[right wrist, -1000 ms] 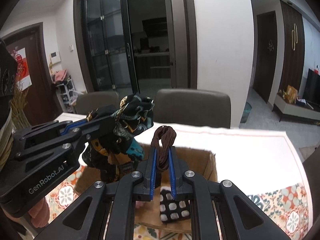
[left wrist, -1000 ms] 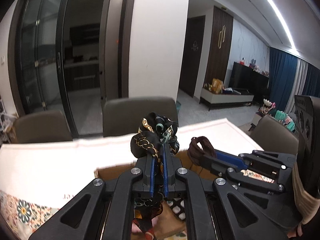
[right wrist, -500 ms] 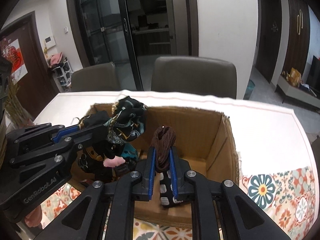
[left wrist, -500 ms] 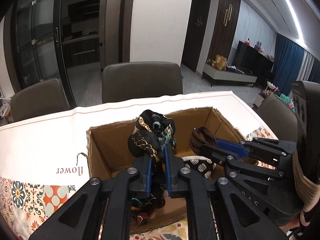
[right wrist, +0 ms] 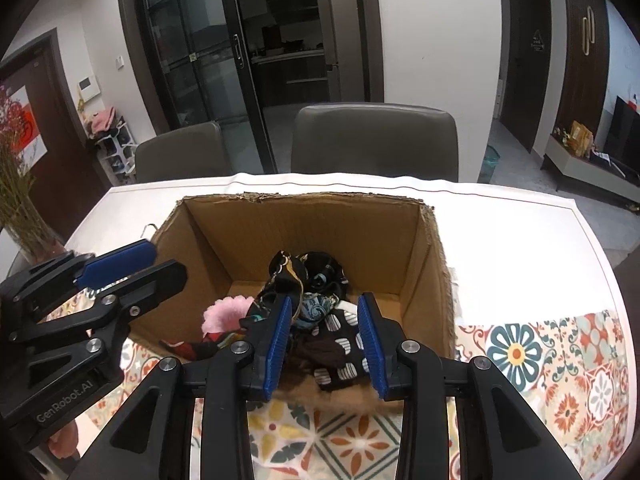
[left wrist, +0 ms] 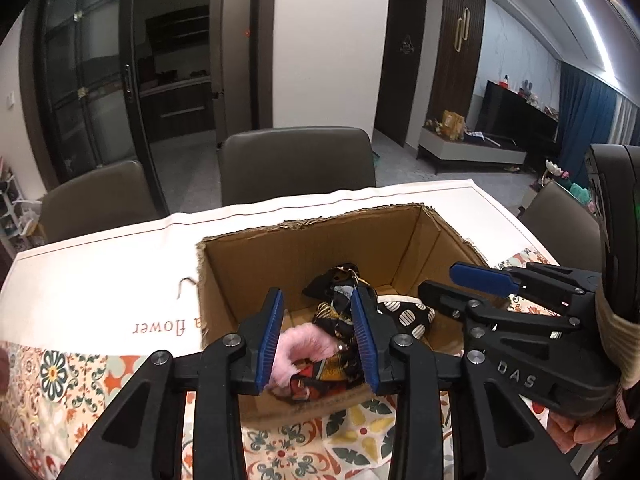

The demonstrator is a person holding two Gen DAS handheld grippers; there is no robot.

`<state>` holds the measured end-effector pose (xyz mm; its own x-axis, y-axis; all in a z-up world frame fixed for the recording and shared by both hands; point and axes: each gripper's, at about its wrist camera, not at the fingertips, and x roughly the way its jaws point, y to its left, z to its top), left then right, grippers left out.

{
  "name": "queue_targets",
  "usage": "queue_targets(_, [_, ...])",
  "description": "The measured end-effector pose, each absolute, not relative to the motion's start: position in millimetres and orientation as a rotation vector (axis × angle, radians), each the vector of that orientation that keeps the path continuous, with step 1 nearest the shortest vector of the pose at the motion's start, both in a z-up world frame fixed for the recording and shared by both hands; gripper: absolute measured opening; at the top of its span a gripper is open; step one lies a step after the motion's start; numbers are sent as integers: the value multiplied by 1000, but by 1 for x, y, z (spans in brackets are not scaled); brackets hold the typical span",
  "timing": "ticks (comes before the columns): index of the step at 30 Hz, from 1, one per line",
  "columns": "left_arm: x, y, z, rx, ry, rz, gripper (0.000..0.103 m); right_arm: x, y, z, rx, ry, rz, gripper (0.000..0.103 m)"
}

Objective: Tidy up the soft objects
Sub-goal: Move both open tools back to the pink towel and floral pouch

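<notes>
Both over the cardboard box (left wrist: 256,264) on the desk (left wrist: 100,264). Left gripper (left wrist: 319,336) and right gripper (right wrist: 325,344) jaws apart, opening, gripping nothing. Patterned scarf (right wrist: 308,280), brown hair tie (right wrist: 320,350), pink fluffy item (left wrist: 304,348), polka-dot cloth (left wrist: 404,314) lie inside box.

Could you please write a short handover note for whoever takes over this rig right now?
Left gripper: jaws opening, nothing clamped.
Right gripper: jaws opening, nothing clamped.
Open brown cardboard box holds the black patterned silk scarf, fluffy pink scrunchie, dark brown hair tie and black-and-white dotted pouch.
Done: scarf and hair tie lie in the box.
Left: lift both grippers clear; no other loose soft items are in view.
</notes>
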<state>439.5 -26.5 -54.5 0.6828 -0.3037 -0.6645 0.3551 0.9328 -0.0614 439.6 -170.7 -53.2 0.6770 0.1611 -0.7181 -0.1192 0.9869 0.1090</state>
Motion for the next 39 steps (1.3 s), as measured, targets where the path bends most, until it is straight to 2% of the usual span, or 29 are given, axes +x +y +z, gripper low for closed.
queue_targets(12, [389, -17, -30, 47, 700, -296, 35, 393, -171, -23, 50, 735, 158, 36])
queue_targets(16, [370, -16, -21, 52, 674, -263, 39, 376, -173, -15, 60, 711, 151, 44])
queue_targets(28, [316, -14, -9, 46, 648, -208, 44, 336, -178, -6, 85, 697, 161, 44])
queue_targets(39, [271, -5, -21, 20, 677, -154, 46, 302, -182, -10, 78, 704, 168, 44])
